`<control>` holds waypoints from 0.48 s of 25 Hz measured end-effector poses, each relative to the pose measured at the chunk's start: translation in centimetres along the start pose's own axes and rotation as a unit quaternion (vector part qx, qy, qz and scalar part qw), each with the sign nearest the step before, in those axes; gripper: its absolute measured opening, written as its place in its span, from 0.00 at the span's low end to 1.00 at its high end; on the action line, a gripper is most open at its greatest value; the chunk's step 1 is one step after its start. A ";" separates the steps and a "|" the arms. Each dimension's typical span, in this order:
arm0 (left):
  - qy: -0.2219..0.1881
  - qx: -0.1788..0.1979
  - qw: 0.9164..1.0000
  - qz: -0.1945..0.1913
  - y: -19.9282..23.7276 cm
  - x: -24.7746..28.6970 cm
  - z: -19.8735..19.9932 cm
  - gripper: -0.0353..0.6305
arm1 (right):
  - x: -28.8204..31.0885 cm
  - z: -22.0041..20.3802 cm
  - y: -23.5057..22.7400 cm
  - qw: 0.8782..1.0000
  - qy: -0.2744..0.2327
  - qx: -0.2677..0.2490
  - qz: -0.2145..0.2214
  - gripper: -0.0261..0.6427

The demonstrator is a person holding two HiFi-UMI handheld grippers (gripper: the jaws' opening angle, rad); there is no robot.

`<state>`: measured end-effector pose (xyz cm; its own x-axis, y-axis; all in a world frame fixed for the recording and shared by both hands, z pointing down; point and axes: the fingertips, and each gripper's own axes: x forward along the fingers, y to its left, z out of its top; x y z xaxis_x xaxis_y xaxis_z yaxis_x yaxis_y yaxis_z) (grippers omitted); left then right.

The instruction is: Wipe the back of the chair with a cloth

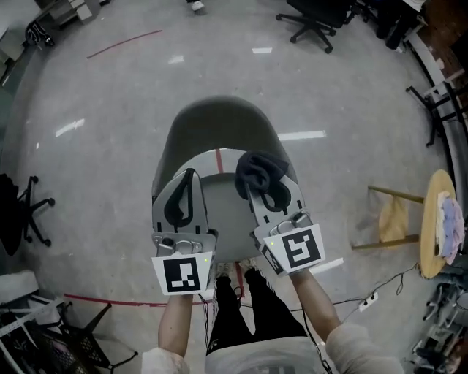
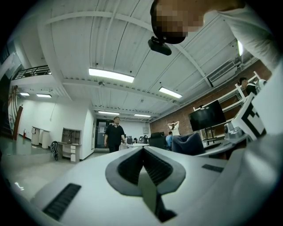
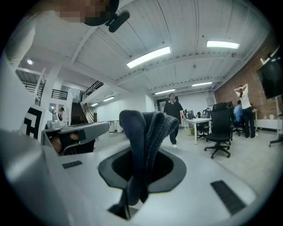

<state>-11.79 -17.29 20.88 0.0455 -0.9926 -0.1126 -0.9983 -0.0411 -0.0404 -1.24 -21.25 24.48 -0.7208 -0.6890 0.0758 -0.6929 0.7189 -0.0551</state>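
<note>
A grey chair point(image 1: 219, 124) stands right below me, its curved dark back on the far side and its paler seat point(image 1: 225, 219) between the two grippers. My right gripper point(image 1: 254, 182) is over the seat's right part, shut on a dark blue-grey cloth point(image 1: 259, 172) that bunches above its jaws. In the right gripper view the cloth point(image 3: 146, 141) stands up from the shut jaws of the right gripper point(image 3: 140, 176). My left gripper point(image 1: 190, 179) hovers over the seat's left part, shut with nothing in it. Its jaws meet bare in the left gripper point(image 2: 143, 154) view. Both point upward into the room.
A round wooden stool point(image 1: 433, 223) with folded fabric stands at the right. Black office chairs point(image 1: 314, 22) stand far ahead, another chair base point(image 1: 33, 212) at the left. A power strip point(image 1: 369, 298) and cable lie on the floor. A person in black point(image 3: 173, 110) walks in the distance.
</note>
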 end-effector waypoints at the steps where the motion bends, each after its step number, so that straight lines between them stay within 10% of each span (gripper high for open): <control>1: 0.009 -0.001 1.000 -0.001 0.0 -0.1 -1.7 0.07 | 0.4 -1.5 0.3 1.000 0.006 0.004 0.001 0.13; 12: 0.037 -0.012 0.999 0.015 1.1 -0.6 -13.6 0.07 | 4.1 -11.4 0.5 1.000 0.028 0.000 0.005 0.13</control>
<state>-13.37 -18.31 34.41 0.0141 -0.9991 -0.0397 -0.9998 -0.0135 -0.0150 -4.38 -22.64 36.08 -0.7255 -0.6756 0.1312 -0.6859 0.7256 -0.0557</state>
